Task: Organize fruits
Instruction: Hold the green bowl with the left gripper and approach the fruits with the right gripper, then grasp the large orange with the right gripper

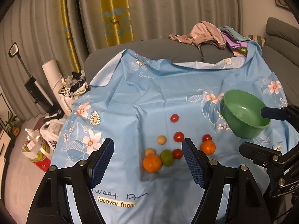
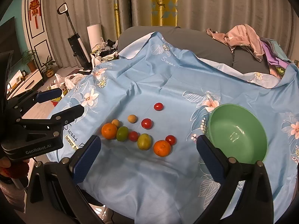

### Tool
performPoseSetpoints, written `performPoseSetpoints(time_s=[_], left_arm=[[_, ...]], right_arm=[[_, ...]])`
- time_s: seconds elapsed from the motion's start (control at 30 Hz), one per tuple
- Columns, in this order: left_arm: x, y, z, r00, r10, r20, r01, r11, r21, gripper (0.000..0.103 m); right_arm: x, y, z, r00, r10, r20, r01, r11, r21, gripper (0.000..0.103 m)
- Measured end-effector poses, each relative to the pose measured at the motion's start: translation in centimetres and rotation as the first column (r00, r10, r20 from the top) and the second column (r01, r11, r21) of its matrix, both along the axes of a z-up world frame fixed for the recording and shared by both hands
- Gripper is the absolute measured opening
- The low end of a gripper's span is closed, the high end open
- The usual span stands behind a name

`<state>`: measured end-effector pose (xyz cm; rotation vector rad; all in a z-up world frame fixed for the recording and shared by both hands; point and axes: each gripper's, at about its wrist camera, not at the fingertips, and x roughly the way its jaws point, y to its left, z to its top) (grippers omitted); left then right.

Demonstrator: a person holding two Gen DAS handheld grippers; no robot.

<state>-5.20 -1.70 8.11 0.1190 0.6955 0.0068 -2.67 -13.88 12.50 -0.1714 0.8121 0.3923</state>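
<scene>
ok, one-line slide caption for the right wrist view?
Open right gripper hovers over loose fruit on blue floral cloth, empty green bowl to the right.

Glossy green plastic bowl [image 2: 238, 132] on smooth, faintly shiny blue cloth [image 2: 168, 78].

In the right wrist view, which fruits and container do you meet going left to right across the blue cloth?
Left orange → green fruit → yellow-green fruit → right orange → green bowl. The small tomatoes and pale fruits overlap these in the order, so I leave them out.
</scene>
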Motion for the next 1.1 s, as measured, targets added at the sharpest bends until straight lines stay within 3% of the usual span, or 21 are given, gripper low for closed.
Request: performPoseSetpoints(time_s=[0.47,0.8,1.1], left_arm=[[-0.8,-0.7,-0.7,0.999,-0.013,-0.032,0.012,1.000,-0.026,0.075],[0.8,2.5,-1.4,0.994,-0.076,-0.077,0.060,0.981,-0.186,0.075],[1.3,4.1,-4.9,0.977,-0.145,-0.154,0.094,0.950,-0.296,0.075]], right_arm=[[0.8,-0.1,-0.8,1.000,-0.007,-0.023,0.007,1.000,0.002,0.103],[1.2,-0.8,-2.4,0.999,-0.001,-0.053,0.001,1.000,0.012,0.103],[1.9,-1.2,-6.5,0.988,0.027,-0.152,-0.019,0.999,0.049,0.102]])
